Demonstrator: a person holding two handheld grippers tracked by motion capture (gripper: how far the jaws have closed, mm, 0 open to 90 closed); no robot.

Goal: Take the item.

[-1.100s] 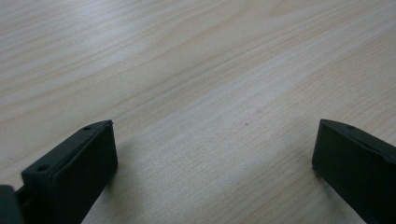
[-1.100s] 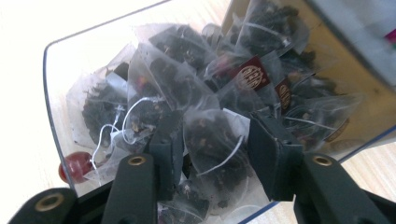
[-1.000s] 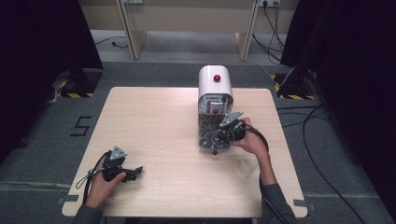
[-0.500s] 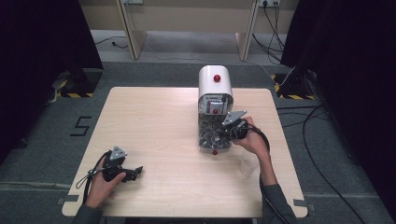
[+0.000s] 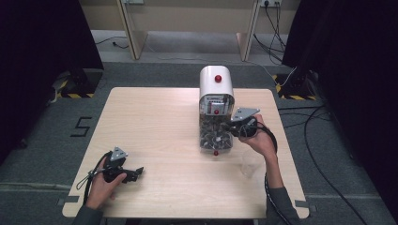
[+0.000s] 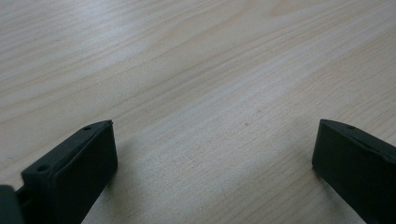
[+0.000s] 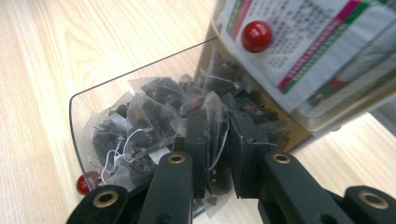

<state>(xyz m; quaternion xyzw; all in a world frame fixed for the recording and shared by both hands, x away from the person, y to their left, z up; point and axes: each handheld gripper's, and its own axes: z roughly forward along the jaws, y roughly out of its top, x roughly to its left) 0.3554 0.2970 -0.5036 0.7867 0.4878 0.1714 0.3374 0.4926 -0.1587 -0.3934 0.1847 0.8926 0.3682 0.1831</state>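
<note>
On the table (image 5: pixel 155 117) stands a white dispenser (image 5: pixel 216 84) with a red knob on top, and its clear drawer (image 5: pixel 215 138) is pulled out toward the person, full of pyramid tea bags. The right tool (image 5: pixel 228 127) sits at the drawer's right side, reaching in over its edge. Seen along that tool's own jaws, they have just been closing and now pinch one tea bag (image 7: pixel 215 135) between them; the mesh is squeezed flat between the pads, with its dark leaves showing below and a thin white string running up one edge. The bag is at the near side of the pile, just above the other bags, which lie heaped against the drawer's clear front wall (image 7: pixel 79 135). A small red knob (image 7: pixel 88 183) sits low on that wall, and another red knob (image 7: pixel 256 35) is on the labelled panel above the drawer.

A clear plastic cup (image 5: pixel 250 163) stands on the table just in front of the right hand, apart from the drawer.

The left tool (image 5: pixel 134 173) rests low near the table's front left corner, held in the left hand (image 5: pixel 101 185). Its jaws are spread wide, with nothing but bare wood between them.
</note>
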